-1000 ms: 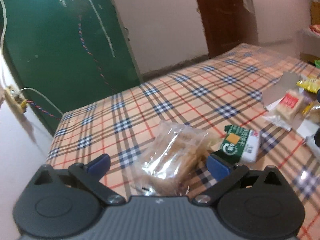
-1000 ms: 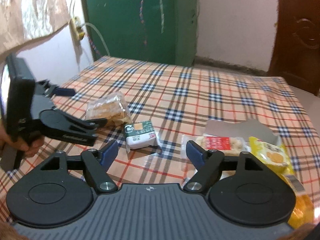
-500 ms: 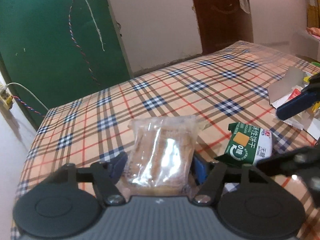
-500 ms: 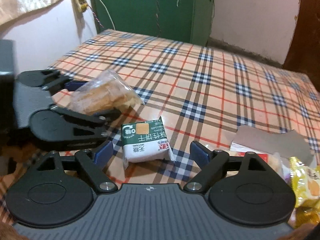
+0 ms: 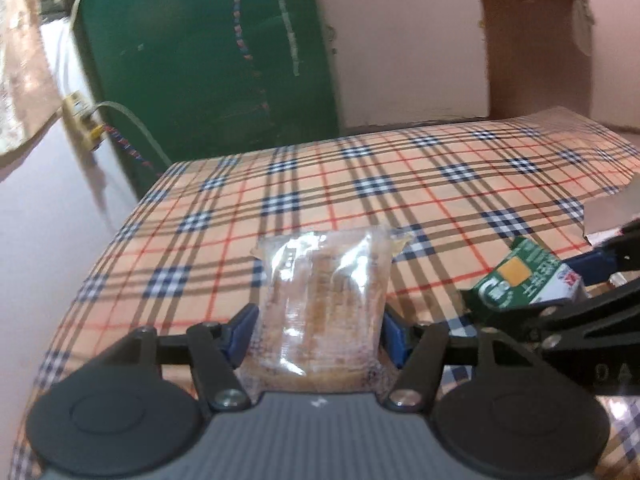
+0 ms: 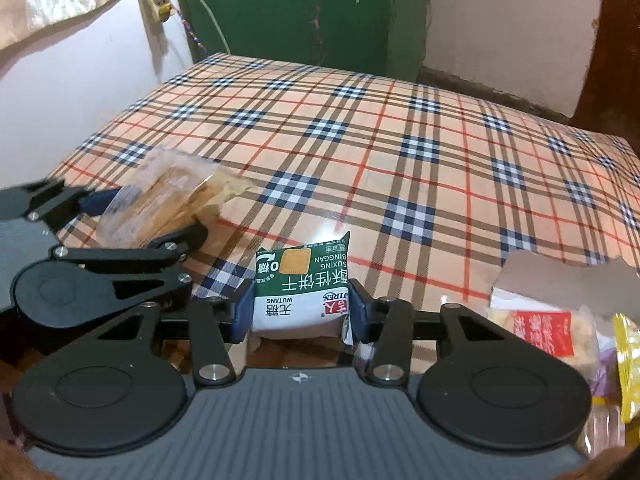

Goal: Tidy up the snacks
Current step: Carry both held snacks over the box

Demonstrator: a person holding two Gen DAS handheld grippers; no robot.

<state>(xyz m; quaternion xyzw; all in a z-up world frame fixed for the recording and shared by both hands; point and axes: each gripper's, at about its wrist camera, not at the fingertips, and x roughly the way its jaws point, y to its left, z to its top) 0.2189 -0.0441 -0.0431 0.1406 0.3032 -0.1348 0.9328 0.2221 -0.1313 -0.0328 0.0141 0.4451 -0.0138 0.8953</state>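
Change in the left wrist view first: a second ago the left gripper stood wide with the clear packet of biscuits loose between its fingers; now the blue pads press both sides of that packet, and the jaws are closing a little more. The packet fills the gap and sticks out forward past the tips, over the checked tablecloth. Off to the right lies the green and white biscuit pack, with the right gripper's dark fingers around it, where half a second ago those fingers were only nearing it.

Right wrist view: the right gripper was spread broadly with the green and white biscuit pack lying on the cloth ahead of it. Now the pack sits right between the blue pads, both of which touch its sides, and the jaws are closing on it. Its green end points away from the camera, its white end toward the gripper body. To the left, the left gripper grips the clear packet of biscuits. At the right edge, near the torn cardboard, lie a red-labelled snack bag and a yellow snack bag.
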